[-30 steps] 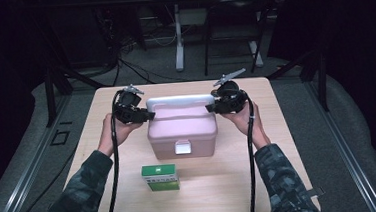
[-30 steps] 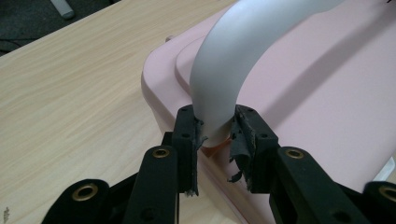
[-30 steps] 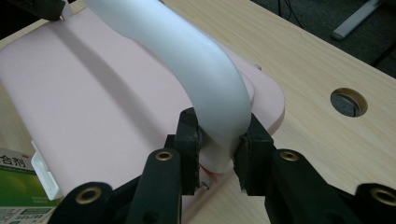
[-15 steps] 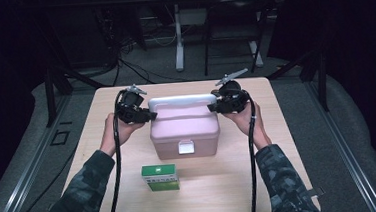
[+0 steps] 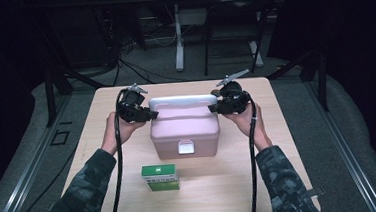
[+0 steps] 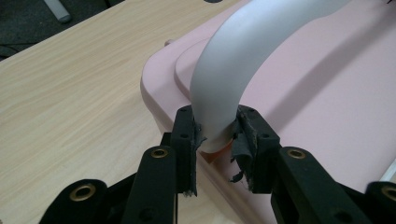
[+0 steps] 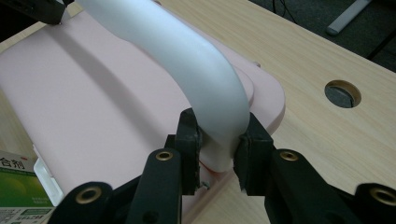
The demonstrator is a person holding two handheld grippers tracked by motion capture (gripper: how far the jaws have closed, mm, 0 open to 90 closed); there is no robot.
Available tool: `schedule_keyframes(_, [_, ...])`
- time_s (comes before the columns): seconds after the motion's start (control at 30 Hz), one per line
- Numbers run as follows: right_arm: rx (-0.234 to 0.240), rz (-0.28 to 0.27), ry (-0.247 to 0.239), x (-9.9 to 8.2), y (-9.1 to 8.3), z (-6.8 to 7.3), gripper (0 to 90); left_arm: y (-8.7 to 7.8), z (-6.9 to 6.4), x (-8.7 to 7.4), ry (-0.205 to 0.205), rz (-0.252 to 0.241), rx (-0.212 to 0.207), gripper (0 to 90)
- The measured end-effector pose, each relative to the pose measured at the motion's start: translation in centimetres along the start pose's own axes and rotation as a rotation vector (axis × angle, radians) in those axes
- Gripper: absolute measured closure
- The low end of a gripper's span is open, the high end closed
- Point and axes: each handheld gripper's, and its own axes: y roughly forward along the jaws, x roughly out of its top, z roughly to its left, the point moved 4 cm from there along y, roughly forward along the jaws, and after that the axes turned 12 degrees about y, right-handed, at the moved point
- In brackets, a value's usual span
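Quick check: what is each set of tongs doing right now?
Left tongs: shut on the white handle of the pink box, at its left end.
Right tongs: shut on the same handle, at its right end.

The pale wooden desk [image 5: 232, 193] shows a fine light grain under a matt finish. The pink plastic box [image 5: 185, 131] looks smooth and matt, and its white curved plastic handle [image 6: 233, 70] has a soft satin sheen. Each black tool [image 6: 215, 135] is matt plastic with brass-coloured rivets and frayed dark cloth pads [image 6: 243, 144]. The small green carton [image 5: 161, 177] looks like glossy printed card.
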Motion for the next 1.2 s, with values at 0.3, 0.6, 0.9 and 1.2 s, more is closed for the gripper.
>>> schedule_keyframes(0.3, [-0.006, -0.009, 0.000, 0.0, -0.3, 0.0, 59.3, -0.7, 0.0, -0.1, 0.029, 0.018, 0.031, 52.2])
schedule_keyframes(0.6, [-0.014, -0.011, 0.017, -0.3, -1.7, -0.3, 26.1, -3.5, 0.3, -0.9, 0.036, 0.000, 0.025, 21.5])
schedule_keyframes(0.9, [-0.046, -0.053, 0.018, -2.5, -4.2, -0.6, 10.8, -5.4, -0.9, -1.6, 0.101, 0.003, 0.001, 5.1])
schedule_keyframes(1.2, [-0.064, -0.071, 0.035, -5.4, -5.4, -1.4, 0.0, -6.3, -2.9, -2.6, 0.191, 0.019, -0.033, 0.2])
